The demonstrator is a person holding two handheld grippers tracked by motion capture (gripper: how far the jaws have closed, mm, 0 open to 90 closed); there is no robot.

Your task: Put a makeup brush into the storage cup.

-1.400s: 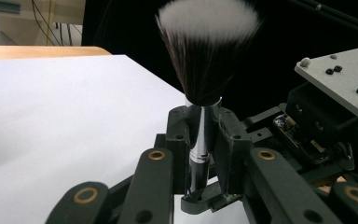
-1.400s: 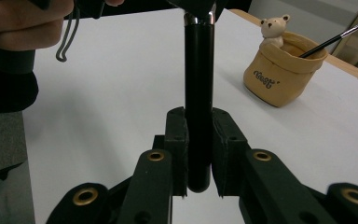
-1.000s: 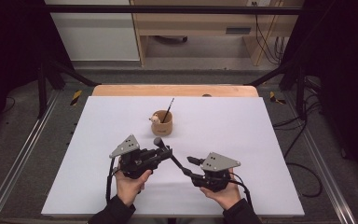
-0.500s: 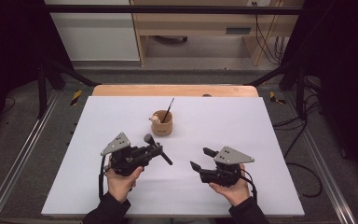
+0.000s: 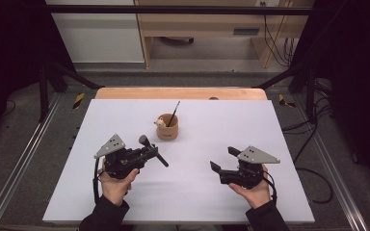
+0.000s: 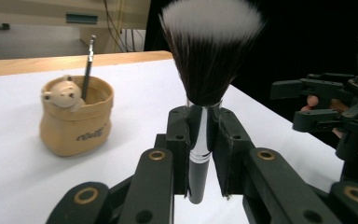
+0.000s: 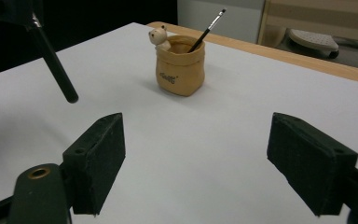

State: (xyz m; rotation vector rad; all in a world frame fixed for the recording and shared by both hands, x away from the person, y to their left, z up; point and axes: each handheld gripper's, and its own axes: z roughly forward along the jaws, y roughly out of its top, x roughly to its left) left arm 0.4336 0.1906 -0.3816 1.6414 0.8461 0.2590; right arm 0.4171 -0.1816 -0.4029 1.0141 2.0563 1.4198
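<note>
Makeup brush (image 6: 205, 88) sits clamped in the jaws of the left gripper (image 5: 144, 150), the two pads pressing on its shiny metal collar. Its dark, white-tipped bristles fan out beyond the jaws, and its black handle (image 5: 160, 158) slants off past them, above the white desk (image 5: 270, 125). In the right gripper view the handle's end (image 7: 58, 74) hangs in the air at upper left, clear of the surface.

Just beyond the brush, near the middle of the desk, stands a tan pouch-shaped holder (image 5: 167, 129) with a small bear figure (image 6: 64, 94) on its rim. A thin brush (image 7: 209, 29) leans inside it, tip up.

Off to the side, well apart from the left one, the right gripper (image 5: 225, 160) is held low over the desk. Its jaws have just been opening and now stand wide with nothing between them, the pads (image 7: 98, 158) framing bare desk.
</note>
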